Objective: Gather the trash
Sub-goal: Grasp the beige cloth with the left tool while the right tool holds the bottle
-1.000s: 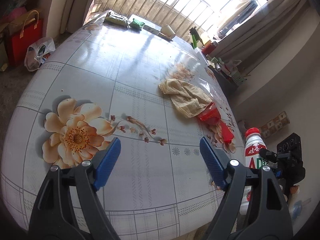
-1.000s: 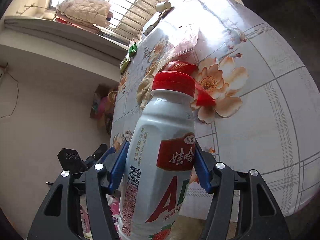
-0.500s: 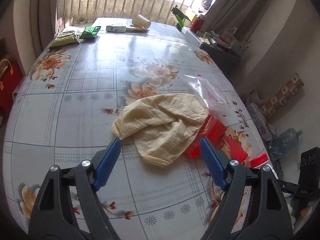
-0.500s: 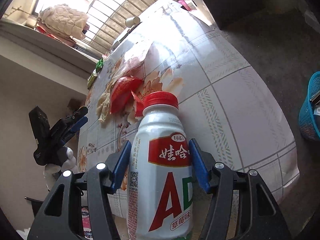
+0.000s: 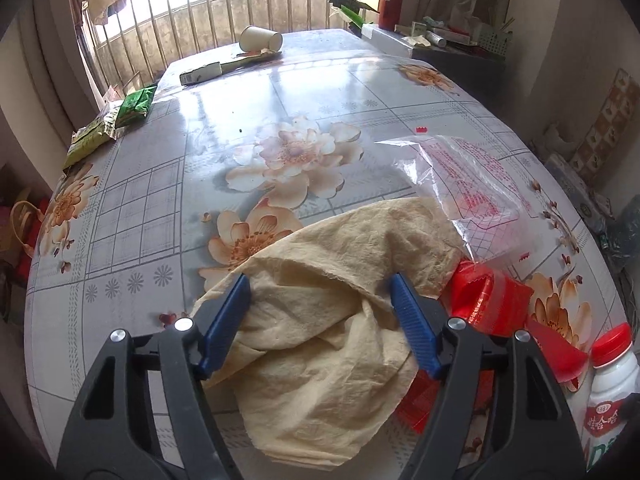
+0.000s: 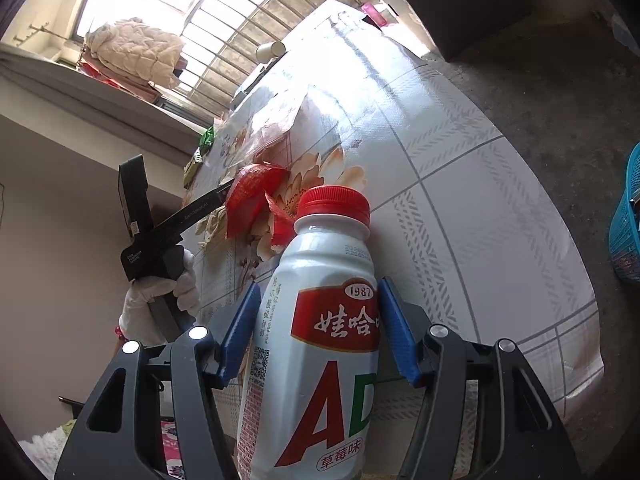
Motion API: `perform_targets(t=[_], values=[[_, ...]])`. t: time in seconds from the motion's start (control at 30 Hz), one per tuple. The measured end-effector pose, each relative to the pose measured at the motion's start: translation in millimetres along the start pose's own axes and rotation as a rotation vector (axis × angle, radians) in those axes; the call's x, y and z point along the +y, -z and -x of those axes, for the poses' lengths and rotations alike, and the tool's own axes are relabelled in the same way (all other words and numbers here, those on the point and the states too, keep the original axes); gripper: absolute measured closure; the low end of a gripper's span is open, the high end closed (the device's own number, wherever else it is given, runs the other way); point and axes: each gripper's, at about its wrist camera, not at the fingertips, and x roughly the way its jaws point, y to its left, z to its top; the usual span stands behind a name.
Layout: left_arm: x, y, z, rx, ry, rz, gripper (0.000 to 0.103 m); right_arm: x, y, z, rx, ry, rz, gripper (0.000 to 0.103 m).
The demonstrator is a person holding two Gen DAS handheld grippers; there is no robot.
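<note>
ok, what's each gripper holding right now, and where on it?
Right gripper grips the white bottle across its body, below the red cap. Left gripper holds nothing yet: its jaws are closing around the crumpled beige paper.

We count one crumpled tan cloth (image 5: 320, 340), one white bottle (image 6: 316, 344), one paper cup (image 5: 260, 38) and one clear bag (image 5: 468, 176). We see two green packets (image 5: 116, 120) and one red wrapper (image 5: 492, 304).

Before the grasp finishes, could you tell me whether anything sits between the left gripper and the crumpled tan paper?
Nothing visible does: the left gripper already straddles the crumpled tan paper, closing, with only paper between its fingers.
</note>
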Motion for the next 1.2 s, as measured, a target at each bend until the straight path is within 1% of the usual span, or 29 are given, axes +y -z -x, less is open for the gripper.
perform_targets(t=[0.03, 0.1, 0.13, 0.2, 0.23, 0.3, 0.37, 0.43, 0.53, 0.67, 0.77, 0.87, 0.9, 0.97, 1.0, 1.03, 1.1, 1.13, 1.2], values=[[2.2, 0.5, 1.3, -0.001, 0.0, 0.004, 0.04, -0.4, 0.4, 0.2, -0.001, -0.004, -0.002, 0.044], [7.5, -0.6, 1.5, -0.002, 0.004, 0.023, 0.051, -1.4, 1.0, 0.7, -0.002, -0.012, -0.003, 0.044], [12.2, -0.9, 2.0, -0.002, 0.014, 0.04, 0.053, -2.0, 1.3, 0.8, -0.004, -0.016, -0.004, 0.044], [23.3, -0.9, 3.6, 0.002, 0.036, 0.084, 0.067, -3.0, 1.8, 1.4, -0.006, -0.025, -0.008, 0.044], [29.4, -1.1, 4.0, 0.007, 0.048, 0.107, 0.071, -3.5, 1.9, 1.3, -0.007, -0.029, -0.01, 0.044], [44.7, -1.1, 4.6, 0.024, 0.075, 0.174, 0.086, -5.2, 1.7, 1.6, -0.006, -0.039, -0.02, 0.044], [58.3, 2.0, 8.0, 0.043, 0.077, 0.231, 0.09, -6.5, 1.4, 1.8, -0.006, -0.044, -0.029, 0.044], [64.3, 8.1, 19.1, 0.032, 0.049, 0.221, 0.092, -7.5, 1.4, 2.4, -0.007, -0.047, -0.038, 0.044], [60.0, 22.2, 46.1, -0.008, -0.028, 0.112, 0.092, -7.9, 2.3, 3.3, -0.008, -0.046, -0.045, 0.044], [42.1, 51.9, 83.5, -0.052, -0.144, -0.09, 0.092, -6.3, 3.7, 3.1, -0.01, -0.039, -0.047, 0.044], [19.2, 82.8, 103.7, -0.082, -0.228, -0.269, 0.092, -6.0, 3.3, 2.3, -0.012, -0.033, -0.049, 0.044], [-10.4, 116.5, 112.9, -0.094, -0.266, -0.443, 0.092, -4.4, 3.1, 1.7, -0.012, -0.023, -0.051, 0.044], [-21.4, 127.6, 115.7, -0.1, -0.266, -0.493, 0.092, -3.8, 3.2, 1.5, -0.012, -0.018, -0.05, 0.044], [-41.4, 144.4, 119.8, -0.098, -0.221, -0.561, 0.092, -3.1, 3.4, 1.1, -0.013, -0.013, -0.05, 0.044], [-49.0, 150.2, 120.9, -0.087, -0.184, -0.568, 0.09, -2.7, 3.6, 0.8, -0.013, -0.011, -0.052, 0.044], [-53.4, 153.0, 121.5, -0.073, -0.138, -0.552, 0.089, -2.4, 3.9, 0.8, -0.014, -0.009, -0.052, 0.044], [-56.4, 152.9, 119.6, -0.041, -0.044, -0.482, 0.089, -2.1, 4.1, 0.4, -0.013, -0.004, -0.053, 0.044], [-55.3, 151.7, 116.7, -0.026, -0.012, -0.442, 0.089, -1.5, 4.0, 0.1, -0.012, 0.0, -0.053, 0.044], [-51.9, 151.1, 114.9, -0.022, 0.039, -0.378, 0.088, -0.5, 3.6, -0.4, -0.01, 0.005, -0.052, 0.044]])
